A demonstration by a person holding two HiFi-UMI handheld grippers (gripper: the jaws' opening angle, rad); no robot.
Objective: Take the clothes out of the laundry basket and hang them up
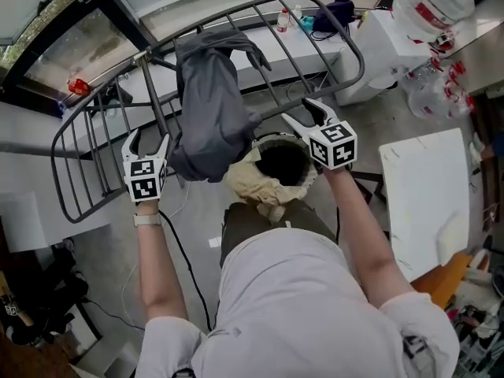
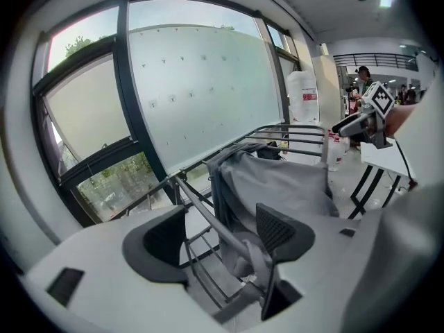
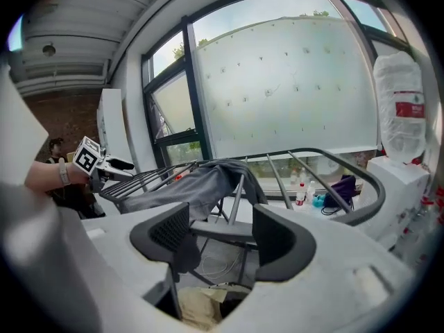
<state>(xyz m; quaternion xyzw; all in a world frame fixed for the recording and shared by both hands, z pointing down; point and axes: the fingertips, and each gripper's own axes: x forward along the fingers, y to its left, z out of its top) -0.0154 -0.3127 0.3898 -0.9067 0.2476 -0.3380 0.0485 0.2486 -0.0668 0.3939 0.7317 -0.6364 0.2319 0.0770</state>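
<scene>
I see the rack (image 1: 358,61) spread ahead of my left tong (image 1: 147,138) and right tong (image 1: 299,110), a grey garment (image 1: 209,109) draped over its bars between them. On the floor (image 1: 197,211), below the right tong, stands the basket (image 1: 273,137).

Bright window daylight, fisheye-warped edges

two grippers – the left gripper (image 1: 148,142) and the right gripper (image 1: 302,113) – each carrying one marker cube (image 1: 335,144). one drying rack (image 3: 362,166), with one grey garment (image 1: 209,109) draped over it. one laundry basket (image 1: 272,138), with one beige cloth (image 1: 256,186) spilling over its rim. by the window: one big water jug (image 1: 433,2), two small bottles (image 1: 283,20) and one purple bag (image 1: 339,10). one white table (image 1: 425,203) at the right.
</scene>
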